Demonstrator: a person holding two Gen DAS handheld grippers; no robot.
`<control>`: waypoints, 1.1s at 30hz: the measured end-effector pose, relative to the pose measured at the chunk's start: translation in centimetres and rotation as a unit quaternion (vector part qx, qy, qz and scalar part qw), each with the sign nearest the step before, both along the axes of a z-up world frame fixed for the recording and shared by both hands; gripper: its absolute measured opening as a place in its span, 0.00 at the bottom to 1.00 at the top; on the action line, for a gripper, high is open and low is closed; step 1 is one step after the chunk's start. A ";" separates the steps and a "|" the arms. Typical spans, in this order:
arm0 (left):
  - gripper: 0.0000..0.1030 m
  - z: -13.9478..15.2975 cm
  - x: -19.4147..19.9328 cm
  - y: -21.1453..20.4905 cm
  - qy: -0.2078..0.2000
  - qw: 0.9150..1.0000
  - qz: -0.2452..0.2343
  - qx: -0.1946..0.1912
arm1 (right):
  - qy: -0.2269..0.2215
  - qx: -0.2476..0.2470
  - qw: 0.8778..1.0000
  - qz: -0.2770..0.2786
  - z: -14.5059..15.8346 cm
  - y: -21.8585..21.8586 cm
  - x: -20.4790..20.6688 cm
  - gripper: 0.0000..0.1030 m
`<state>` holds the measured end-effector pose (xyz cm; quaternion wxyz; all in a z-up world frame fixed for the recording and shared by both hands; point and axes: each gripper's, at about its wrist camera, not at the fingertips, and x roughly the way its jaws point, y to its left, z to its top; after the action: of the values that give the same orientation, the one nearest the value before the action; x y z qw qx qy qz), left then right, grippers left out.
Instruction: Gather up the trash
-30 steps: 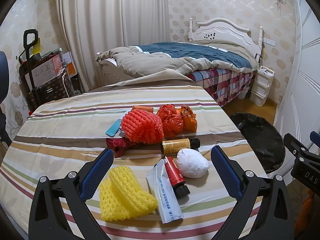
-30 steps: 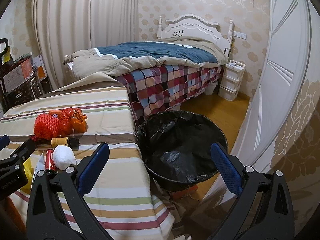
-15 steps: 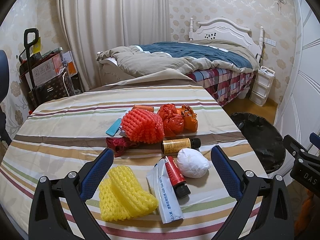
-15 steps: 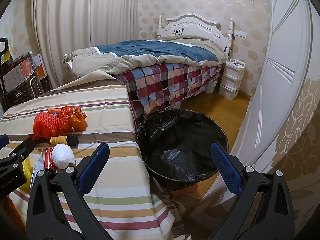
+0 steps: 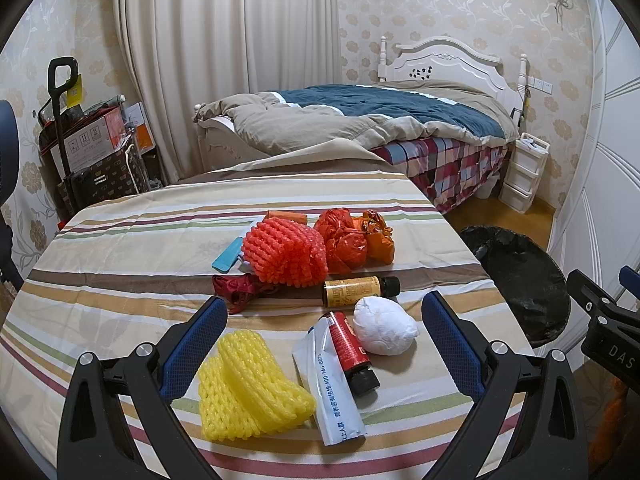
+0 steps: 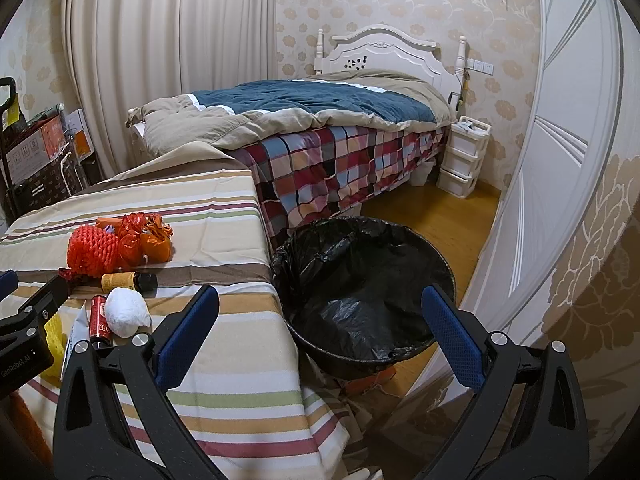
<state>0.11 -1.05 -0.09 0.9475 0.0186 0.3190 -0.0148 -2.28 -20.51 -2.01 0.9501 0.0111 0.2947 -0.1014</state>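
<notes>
Table (image 5: 120,240) under a striped cloth, trash laid out on it. Left gripper (image 5: 324,344) hangs over the near edge, fingers spread wide, nothing between them. Framed in that gap: yellow foam net (image 5: 248,392) at the front, folded over itself; just beside it a white sachet (image 5: 332,384) with blue print; a red tube (image 5: 354,352) with a black cap lies partly on the sachet; a white paper ball (image 5: 384,326) touches the tube's far side. Behind these, an amber bottle (image 5: 356,292) on its side, black cap pointing toward the bin. Dark red wrapper (image 5: 240,290) crumpled near it. Further back, an orange foam net (image 5: 286,252) against two knotted orange bags (image 5: 352,240); a small teal card (image 5: 228,258) peeks out beside the net.

Right gripper (image 6: 320,328) is off the table's side, fingers equally wide apart and empty, aimed at the bin (image 6: 360,280). Bin stands on the wooden floor, close against the table's corner, lined with a black bag; no trash visible inside. Bed (image 6: 320,120) beyond it.
</notes>
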 end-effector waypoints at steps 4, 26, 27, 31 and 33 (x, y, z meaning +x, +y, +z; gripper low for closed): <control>0.94 0.0 0.0 0.0 0.000 1.000 0.000 0.000 | 0.000 0.000 1.000 0.000 0.0 0.0 0.0 0.96; 0.94 -0.4 0.1 -0.3 0.000 1.000 -0.002 0.000 | 0.001 -0.002 1.000 -0.001 0.0 -0.3 -0.2 0.96; 0.94 -0.5 0.0 -0.4 0.000 1.000 -0.002 0.000 | 0.001 -0.001 1.000 -0.001 0.1 -0.2 -0.1 0.96; 0.94 -0.6 0.0 -0.4 0.000 1.000 -0.002 0.000 | 0.002 -0.001 1.000 -0.001 0.0 -0.5 -0.3 0.96; 0.94 -0.6 0.0 -0.4 0.001 1.000 -0.002 0.001 | 0.002 -0.001 1.000 -0.001 0.0 -0.6 -0.4 0.96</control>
<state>0.10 -1.43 -0.65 0.9472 0.0199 0.3195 -0.0164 -2.68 -21.10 -2.04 0.9496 0.0106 0.2961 -0.1025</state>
